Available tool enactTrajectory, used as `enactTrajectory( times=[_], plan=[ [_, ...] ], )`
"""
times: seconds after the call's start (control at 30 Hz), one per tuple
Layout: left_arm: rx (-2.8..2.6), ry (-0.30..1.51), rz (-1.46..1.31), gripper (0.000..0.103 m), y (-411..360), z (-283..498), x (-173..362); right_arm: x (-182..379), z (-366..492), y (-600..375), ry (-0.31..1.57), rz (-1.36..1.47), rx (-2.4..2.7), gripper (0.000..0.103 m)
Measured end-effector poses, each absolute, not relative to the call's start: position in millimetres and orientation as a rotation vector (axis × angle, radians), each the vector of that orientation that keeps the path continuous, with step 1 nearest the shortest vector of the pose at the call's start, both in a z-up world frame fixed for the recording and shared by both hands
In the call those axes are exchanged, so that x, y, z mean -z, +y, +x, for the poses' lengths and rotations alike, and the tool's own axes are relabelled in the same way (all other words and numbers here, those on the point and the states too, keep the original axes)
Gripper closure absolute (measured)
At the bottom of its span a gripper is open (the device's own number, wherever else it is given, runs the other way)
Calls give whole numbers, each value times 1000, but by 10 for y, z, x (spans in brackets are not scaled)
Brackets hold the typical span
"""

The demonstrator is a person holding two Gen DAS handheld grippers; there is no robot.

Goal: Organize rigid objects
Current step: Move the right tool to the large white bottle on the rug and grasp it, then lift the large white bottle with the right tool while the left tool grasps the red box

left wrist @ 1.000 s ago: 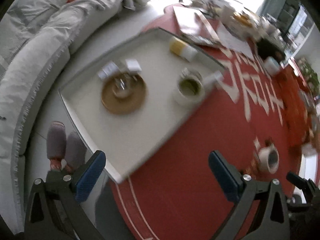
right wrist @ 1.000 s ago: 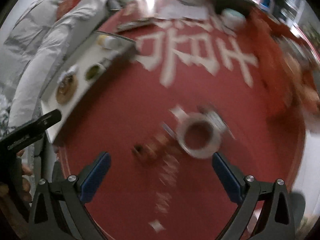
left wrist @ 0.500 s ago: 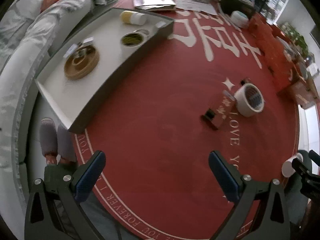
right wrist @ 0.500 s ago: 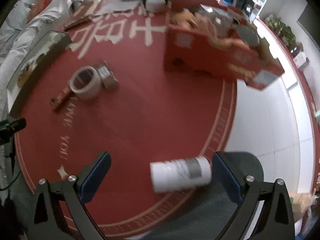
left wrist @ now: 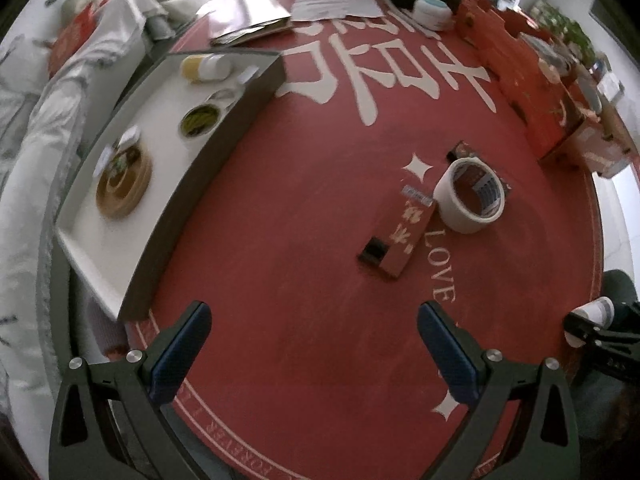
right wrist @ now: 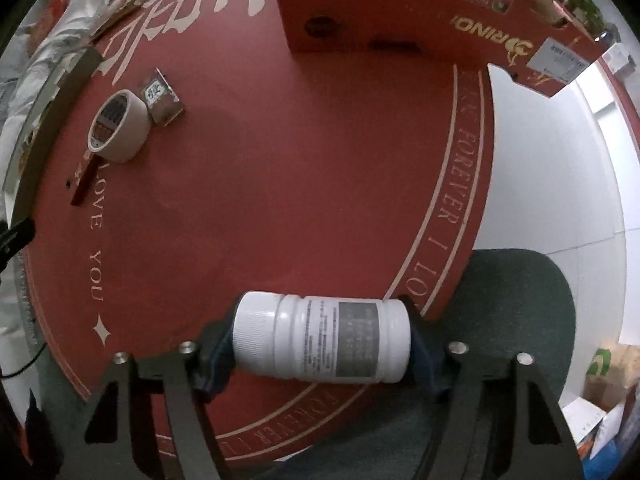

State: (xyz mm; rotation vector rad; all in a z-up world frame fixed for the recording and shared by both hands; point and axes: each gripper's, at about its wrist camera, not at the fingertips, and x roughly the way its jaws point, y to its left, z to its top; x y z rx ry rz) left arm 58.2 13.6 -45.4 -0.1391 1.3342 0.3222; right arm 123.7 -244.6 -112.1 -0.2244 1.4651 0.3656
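A white pill bottle lies sideways at the near edge of the red round mat. My right gripper is closing on it, one pad against the cap and one against the base. In the left wrist view the same bottle shows at the far right. My left gripper hangs open over bare mat, nothing between its fingers. Ahead of it lie a masking tape roll, a slim red box and a small dark box. The white tray stands at the left.
The tray holds a round wooden dish, a jar with green contents and a yellow bottle. A big red carton stands at the mat's far side. A dark green cushion lies under the mat's edge; a sofa runs along the left.
My right gripper swung from above the tape roll to the white bottle and closed its jaws around it. My left gripper moved off the tray towards the mat's middle.
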Motion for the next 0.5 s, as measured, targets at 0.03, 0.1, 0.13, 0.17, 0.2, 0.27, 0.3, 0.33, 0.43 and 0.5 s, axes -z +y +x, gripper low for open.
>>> enactTrajectory(
  times=[0.03, 0.1, 0.13, 0.17, 0.2, 0.27, 0.3, 0.33, 0.43, 0.5],
  plan=[
    [-312, 1337, -118, 0, 107, 642, 469, 1098, 1235, -2436, 1464, -223, -367, 31],
    [-298, 1340, -80, 0, 54, 739, 499, 1024, 1225, -2384, 1450, -205, -390, 31],
    [-297, 1338, -62, 0, 29, 790, 522, 982, 1218, -2334, 1437, -202, -411, 31],
    [-300, 1339, -56, 0, 18, 831, 547, 938, 1210, -2277, 1421, -204, -436, 31],
    [-305, 1345, -59, 0, 17, 877, 589, 910, 1203, -2202, 1410, -213, -457, 31],
    [-308, 1360, -77, 0, 19, 966, 681, 925, 1210, -2080, 1421, -226, -470, 31],
    [-304, 1363, -77, 0, 8, 1011, 733, 936, 1212, -2059, 1431, -223, -470, 30],
    [-297, 1364, -68, 0, -8, 1037, 763, 913, 1212, -2028, 1417, -231, -465, 31],
    [-237, 1352, 20, 0, -124, 1116, 854, 873, 1215, -1999, 1413, -242, -470, 30],
    [-198, 1332, 86, 0, -196, 1169, 943, 843, 1211, -1999, 1410, -248, -473, 30]
  ],
)
